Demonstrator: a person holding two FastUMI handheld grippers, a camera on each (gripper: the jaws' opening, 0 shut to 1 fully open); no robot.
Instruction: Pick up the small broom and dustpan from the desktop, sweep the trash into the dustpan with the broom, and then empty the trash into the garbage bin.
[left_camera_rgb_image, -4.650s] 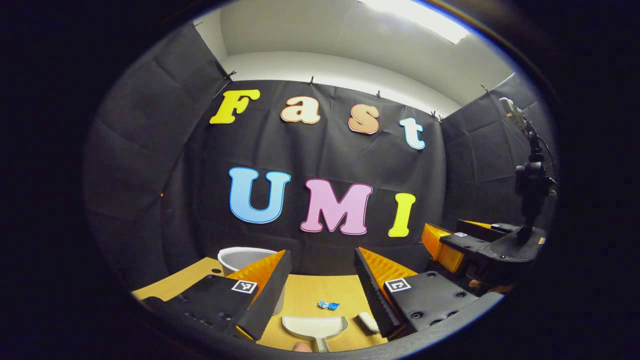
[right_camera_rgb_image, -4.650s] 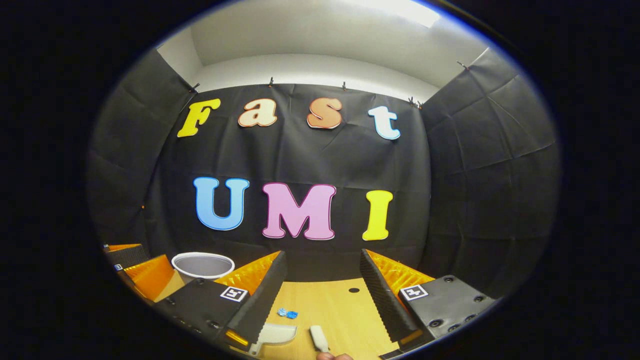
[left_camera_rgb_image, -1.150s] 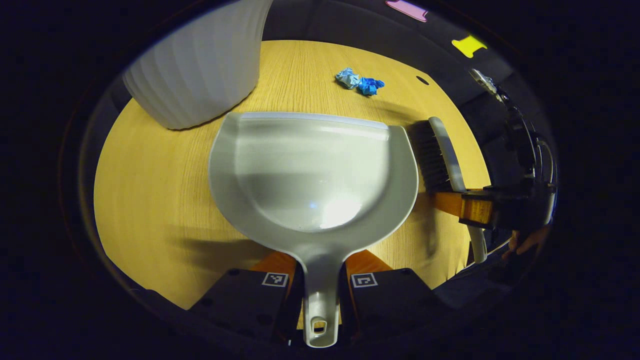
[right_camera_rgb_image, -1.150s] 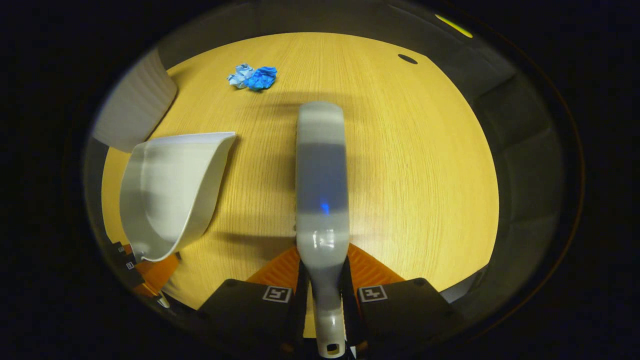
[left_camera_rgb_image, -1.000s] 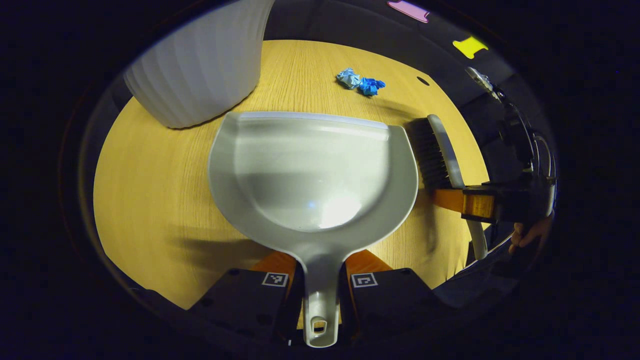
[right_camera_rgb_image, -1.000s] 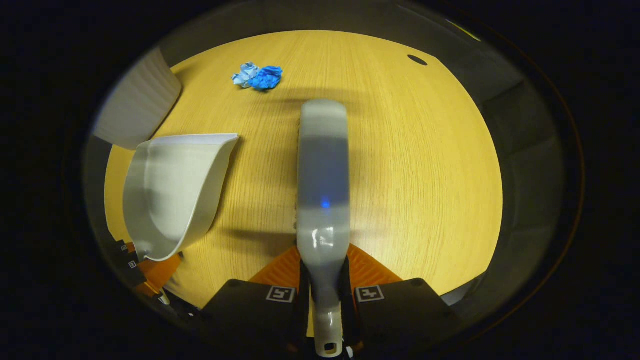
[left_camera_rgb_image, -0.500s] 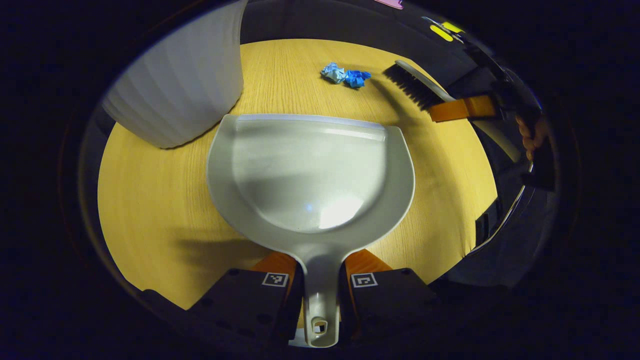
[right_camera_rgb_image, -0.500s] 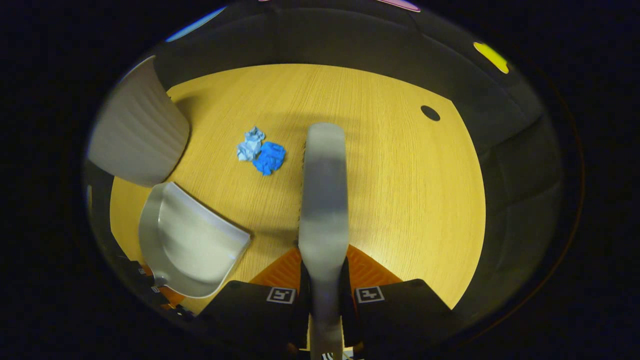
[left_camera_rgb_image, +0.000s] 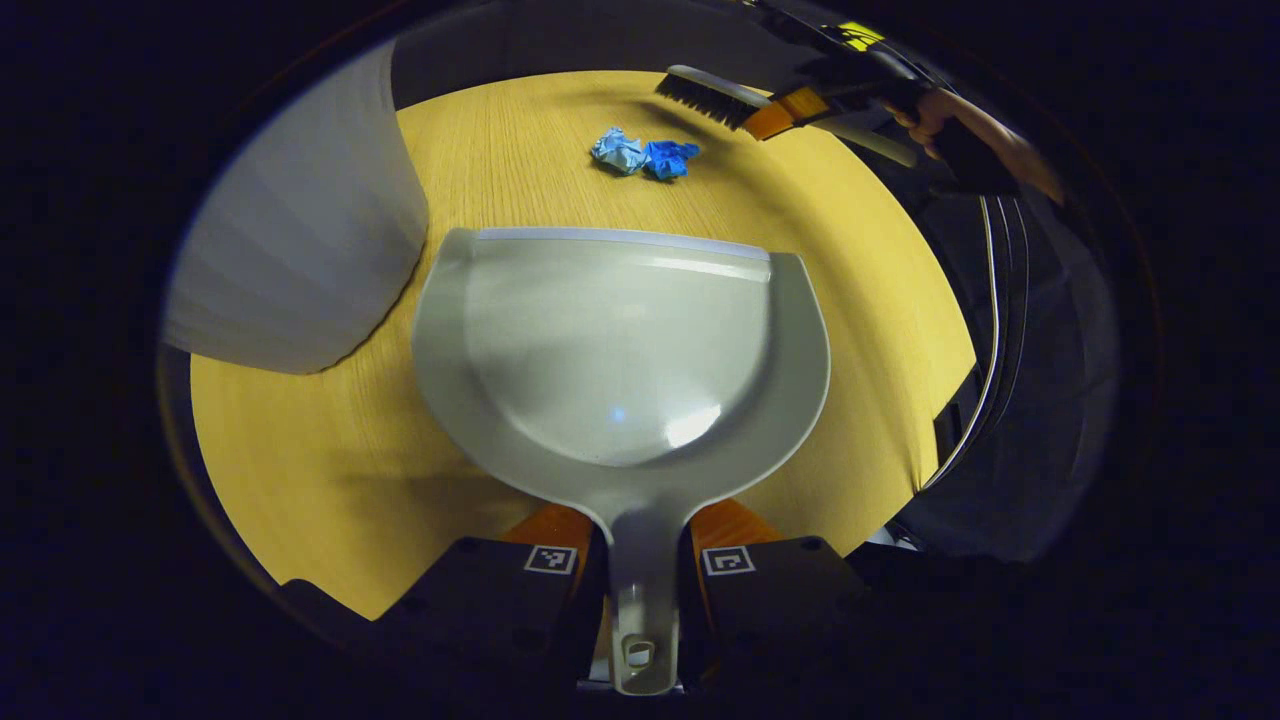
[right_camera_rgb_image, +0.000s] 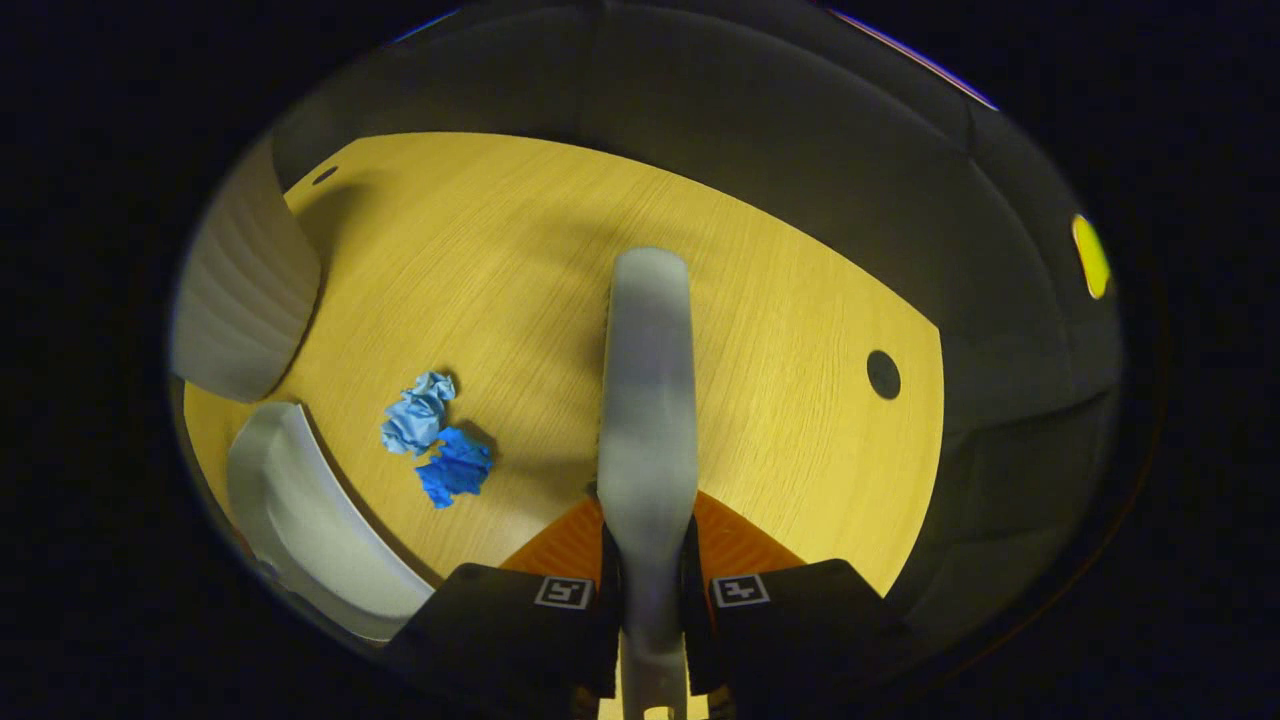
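The left gripper (left_camera_rgb_image: 640, 560) squeezes the dustpan (left_camera_rgb_image: 620, 350) handle, pan low over the counter (left_camera_rgb_image: 300, 440) beside the bin (left_camera_rgb_image: 300, 250). The right gripper (right_camera_rgb_image: 648, 575) pinches the broom (right_camera_rgb_image: 648, 380) (bristles down) near the blue trash (right_camera_rgb_image: 440, 450).

Trash (left_camera_rgb_image: 643, 157) between dustpan (left_camera_rgb_image: 620, 340) and broom (left_camera_rgb_image: 705, 95)

Recording booth, staged as a household desk corner. Evidence: black cloth walls (right_camera_rgb_image: 800, 130) enclosing a light wood desktop (right_camera_rgb_image: 500, 260) with cable hole (right_camera_rgb_image: 882, 374); ribbed white bin (left_camera_rgb_image: 300, 260) standing on the desktop.
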